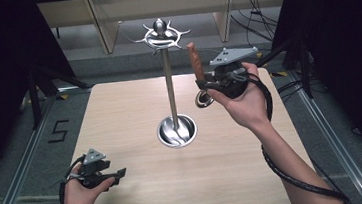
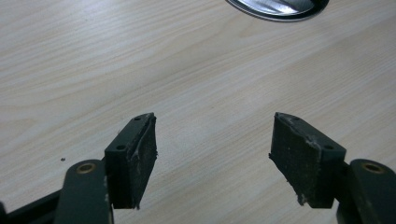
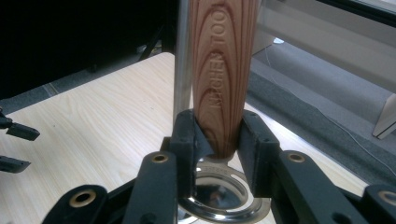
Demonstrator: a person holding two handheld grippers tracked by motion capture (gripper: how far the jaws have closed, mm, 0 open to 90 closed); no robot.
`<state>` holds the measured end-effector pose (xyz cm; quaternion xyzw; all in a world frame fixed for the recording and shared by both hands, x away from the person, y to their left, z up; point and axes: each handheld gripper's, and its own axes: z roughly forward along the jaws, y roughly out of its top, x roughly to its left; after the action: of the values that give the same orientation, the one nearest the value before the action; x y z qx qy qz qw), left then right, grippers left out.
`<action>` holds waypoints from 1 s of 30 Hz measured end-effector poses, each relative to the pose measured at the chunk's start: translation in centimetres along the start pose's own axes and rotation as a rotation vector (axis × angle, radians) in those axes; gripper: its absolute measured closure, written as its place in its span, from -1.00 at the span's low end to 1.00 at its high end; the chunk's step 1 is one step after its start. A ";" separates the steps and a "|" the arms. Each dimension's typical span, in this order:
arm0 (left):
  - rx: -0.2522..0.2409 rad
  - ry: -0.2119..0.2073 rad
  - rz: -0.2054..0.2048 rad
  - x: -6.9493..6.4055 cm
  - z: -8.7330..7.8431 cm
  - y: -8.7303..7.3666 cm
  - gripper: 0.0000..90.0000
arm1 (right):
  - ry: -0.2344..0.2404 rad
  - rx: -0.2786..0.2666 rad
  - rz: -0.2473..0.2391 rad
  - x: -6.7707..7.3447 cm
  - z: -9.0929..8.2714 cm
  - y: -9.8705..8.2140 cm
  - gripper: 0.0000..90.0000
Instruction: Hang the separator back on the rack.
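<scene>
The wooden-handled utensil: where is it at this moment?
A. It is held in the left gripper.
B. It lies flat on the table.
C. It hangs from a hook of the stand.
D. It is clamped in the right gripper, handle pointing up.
D: the right gripper has its pads pressed on the wooden-handled utensil, handle up, metal ring below, beside the stand.

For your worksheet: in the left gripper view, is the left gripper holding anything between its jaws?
No. The left gripper has its jaws standing apart with only bare wooden table between them.
</scene>
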<state>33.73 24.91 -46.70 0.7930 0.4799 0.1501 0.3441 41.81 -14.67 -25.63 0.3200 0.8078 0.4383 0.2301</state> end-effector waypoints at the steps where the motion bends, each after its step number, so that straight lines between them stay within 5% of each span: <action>1: -0.002 0.001 -0.001 0.0 0.0 0.0 -0.31 | 0.000 0.000 0.000 0.0 0.0 0.0 0.55; 18: 0.022 0.005 0.024 0.2 -0.2 0.0 -0.31 | 0.040 0.007 0.005 0.7 0.7 1.2 0.56; 30: 0.002 -0.009 0.000 0.0 0.1 0.0 -0.31 | 0.040 0.008 0.033 0.6 1.6 1.5 0.56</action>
<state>33.78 24.90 -46.73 0.7940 0.4786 0.1459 0.3453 42.92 -12.68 -25.19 0.3255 0.8086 0.4449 0.2054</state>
